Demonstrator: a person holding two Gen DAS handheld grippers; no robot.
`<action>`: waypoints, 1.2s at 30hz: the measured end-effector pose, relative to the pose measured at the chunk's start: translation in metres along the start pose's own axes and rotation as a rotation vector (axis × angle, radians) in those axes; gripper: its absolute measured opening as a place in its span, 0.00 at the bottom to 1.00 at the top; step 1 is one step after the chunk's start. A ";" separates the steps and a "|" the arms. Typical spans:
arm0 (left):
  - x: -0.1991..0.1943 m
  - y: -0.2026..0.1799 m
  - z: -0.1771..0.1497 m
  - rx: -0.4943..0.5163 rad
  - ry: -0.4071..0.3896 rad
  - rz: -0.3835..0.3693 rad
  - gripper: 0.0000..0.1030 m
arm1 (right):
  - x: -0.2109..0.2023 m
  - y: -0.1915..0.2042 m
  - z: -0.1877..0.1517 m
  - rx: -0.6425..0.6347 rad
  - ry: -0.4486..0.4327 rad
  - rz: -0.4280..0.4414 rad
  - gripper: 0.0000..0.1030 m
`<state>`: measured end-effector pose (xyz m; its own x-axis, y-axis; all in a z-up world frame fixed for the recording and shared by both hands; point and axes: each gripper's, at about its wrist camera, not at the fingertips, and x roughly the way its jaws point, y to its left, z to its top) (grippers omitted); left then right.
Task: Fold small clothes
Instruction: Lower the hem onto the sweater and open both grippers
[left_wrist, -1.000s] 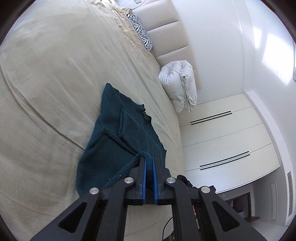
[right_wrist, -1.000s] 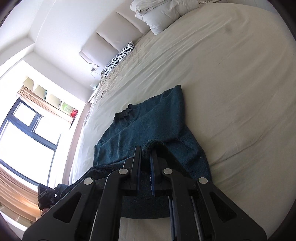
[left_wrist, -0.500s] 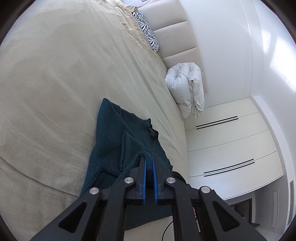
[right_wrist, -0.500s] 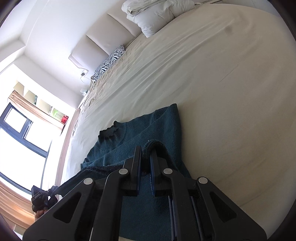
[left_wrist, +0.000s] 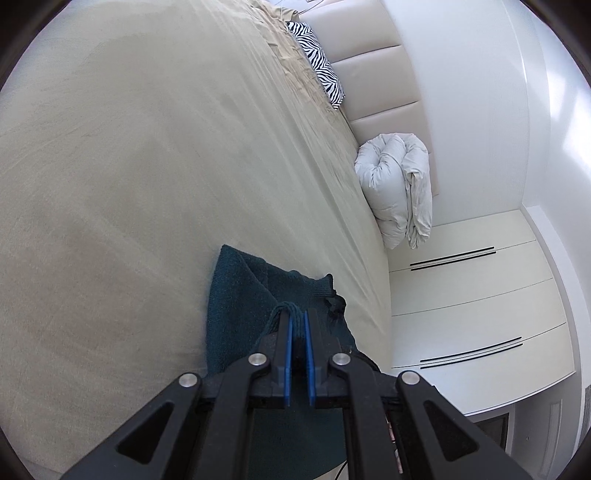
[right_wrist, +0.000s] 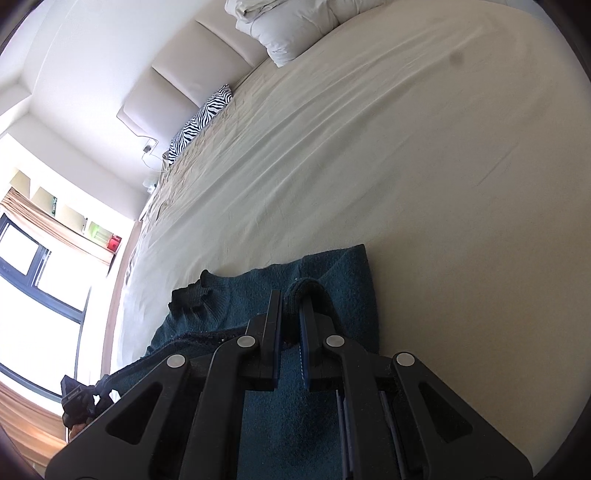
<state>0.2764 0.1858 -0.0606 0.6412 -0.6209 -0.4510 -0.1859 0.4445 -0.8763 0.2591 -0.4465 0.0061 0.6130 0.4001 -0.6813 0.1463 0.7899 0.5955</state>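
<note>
Both tools, left tool (left_wrist: 297, 325) and right tool (right_wrist: 290, 306), were clamped on the teal sweater's (right_wrist: 332, 273) hem, mid-fold over its body on the bed (right_wrist: 406, 166). Next likely called for laying the hem at the collar (right_wrist: 192, 295), then letting go.

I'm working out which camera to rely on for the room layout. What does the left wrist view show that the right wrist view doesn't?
Only the left wrist view shows the white drawers beside the bed. Only the right wrist view shows the window and the curtain. Both show the teal sweater on the bed sheet, pinched in the left gripper and the right gripper, plus the zebra pillow and the white duvet.
</note>
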 end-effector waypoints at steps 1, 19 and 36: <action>0.004 0.002 0.002 0.000 0.002 0.007 0.07 | 0.004 -0.002 0.002 0.007 -0.001 -0.005 0.07; 0.000 0.014 0.009 0.029 -0.042 0.070 0.36 | 0.029 -0.033 0.014 0.135 -0.046 -0.020 0.62; -0.023 0.002 -0.108 0.303 0.002 0.230 0.49 | -0.033 -0.022 -0.075 -0.155 0.044 -0.232 0.34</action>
<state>0.1812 0.1311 -0.0703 0.6066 -0.4841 -0.6306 -0.0962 0.7427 -0.6627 0.1778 -0.4421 -0.0162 0.5423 0.2169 -0.8117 0.1563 0.9232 0.3511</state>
